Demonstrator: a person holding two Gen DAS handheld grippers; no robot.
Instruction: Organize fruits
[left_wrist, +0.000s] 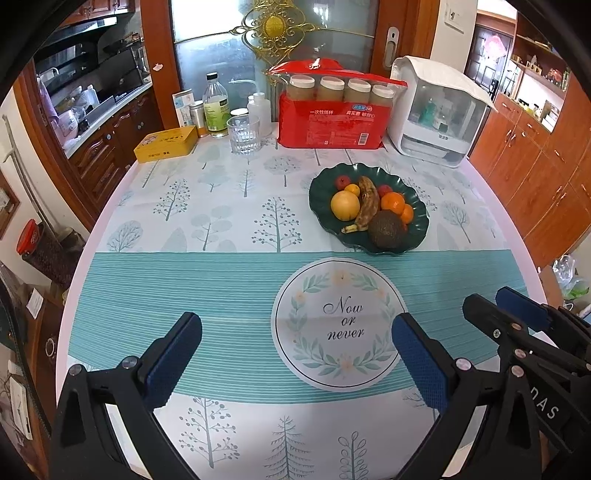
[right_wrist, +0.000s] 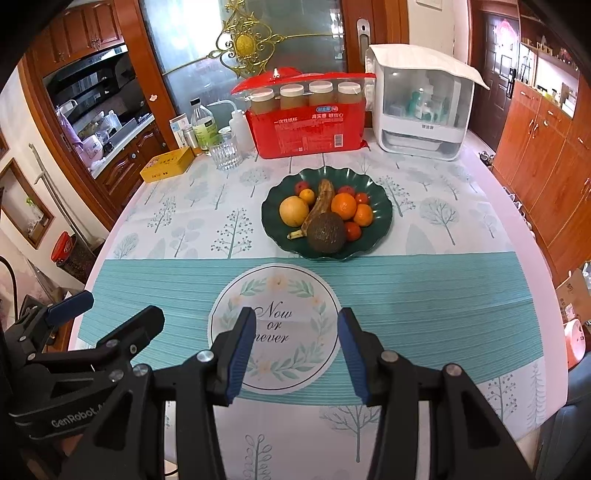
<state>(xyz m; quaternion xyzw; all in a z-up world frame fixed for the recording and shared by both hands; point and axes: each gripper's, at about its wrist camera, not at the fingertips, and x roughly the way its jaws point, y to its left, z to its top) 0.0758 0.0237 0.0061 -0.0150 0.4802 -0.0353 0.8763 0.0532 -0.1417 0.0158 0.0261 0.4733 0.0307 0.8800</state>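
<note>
Far left: yellow tin (right_wrist: 168, 164), bottle (right_wrist: 205, 127) and drinking glass (right_wrist: 225, 151), close together and easy to knock with a wide reach. Centre: green plate (right_wrist: 380, 218) holding all the fruit; banana (right_wrist: 320, 208) leans between the yellow apple (right_wrist: 293, 211) and oranges (right_wrist: 343, 206), avocado (right_wrist: 326, 232) at the near rim, so lifting one piece could roll its neighbours off. Near left: left gripper (left_wrist: 297, 332), jaws wide apart, empty. Near right: right gripper (right_wrist: 296, 326), jaws parted, nothing between them, over the tablecloth (right_wrist: 443, 288).
</note>
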